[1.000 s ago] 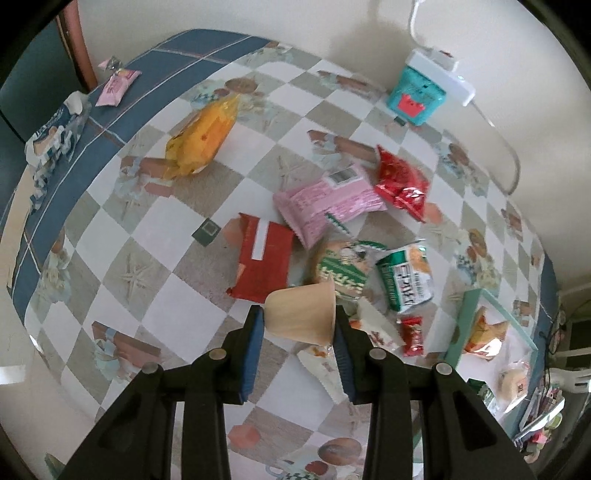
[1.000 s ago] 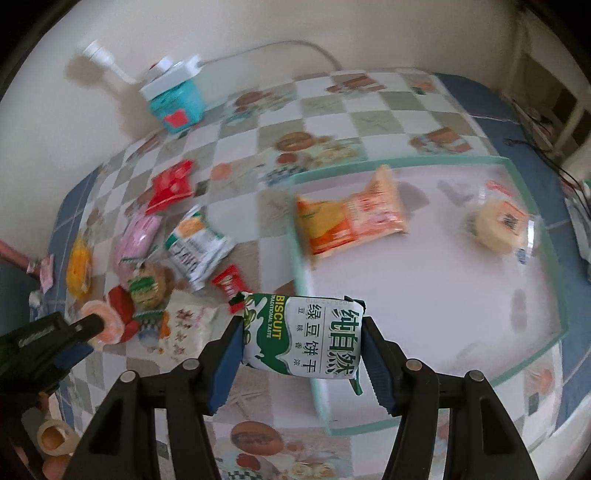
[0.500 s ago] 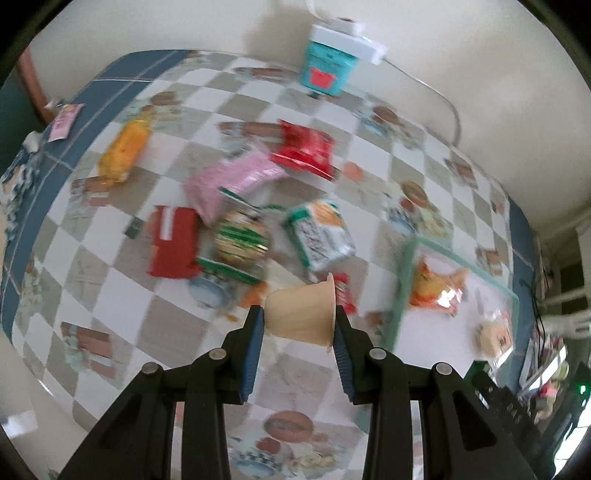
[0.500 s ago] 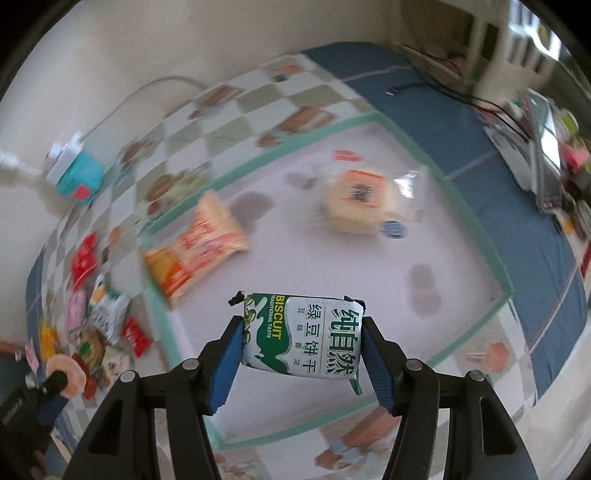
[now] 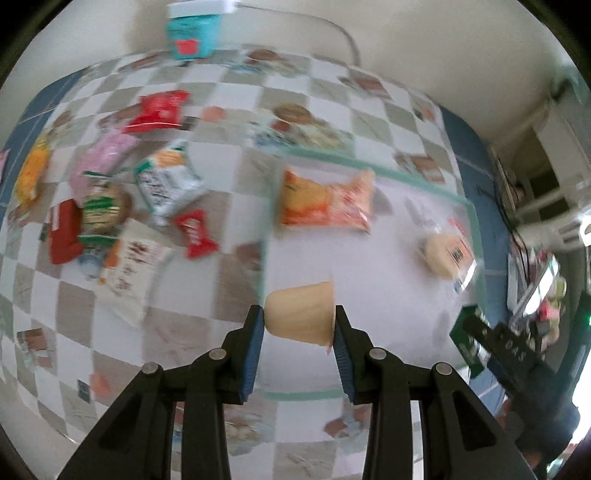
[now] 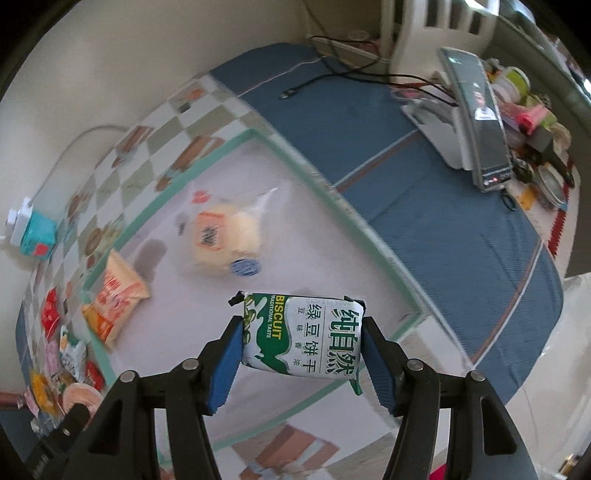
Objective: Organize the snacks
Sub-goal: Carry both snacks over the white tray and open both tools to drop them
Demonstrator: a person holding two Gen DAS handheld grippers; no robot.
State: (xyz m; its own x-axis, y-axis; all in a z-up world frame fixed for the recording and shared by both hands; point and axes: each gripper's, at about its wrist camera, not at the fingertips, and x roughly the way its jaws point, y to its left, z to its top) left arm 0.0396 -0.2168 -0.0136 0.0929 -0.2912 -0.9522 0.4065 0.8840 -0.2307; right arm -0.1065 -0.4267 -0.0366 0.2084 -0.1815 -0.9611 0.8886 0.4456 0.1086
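My left gripper (image 5: 299, 328) is shut on a tan pudding cup (image 5: 301, 314), held on its side over the near-left part of a white tray with a green rim (image 5: 369, 168). My right gripper (image 6: 303, 341) is shut on a green-and-white biscuit pack (image 6: 304, 339), hanging above the same tray (image 6: 295, 155). In the tray lie an orange snack bag (image 5: 327, 201) (image 6: 112, 295) and a clear-wrapped bun (image 5: 445, 253) (image 6: 221, 236). Several loose snacks lie left of the tray: a red pouch (image 5: 159, 110), a pink bag (image 5: 101, 162), a green-white bag (image 5: 166, 184), a small red sachet (image 5: 194, 232).
A teal box (image 5: 194, 31) with a white power strip and cable stands by the wall. On the blue cloth right of the tray, a phone on a white stand (image 6: 476, 114), black cables and small jars (image 6: 517, 79) crowd the corner. The other gripper (image 5: 517, 354) shows at the left wrist view's right edge.
Both grippers have swung to the right across the table, from over the loose snack pile to over the tray, rolling as they went. Each still holds its snack.
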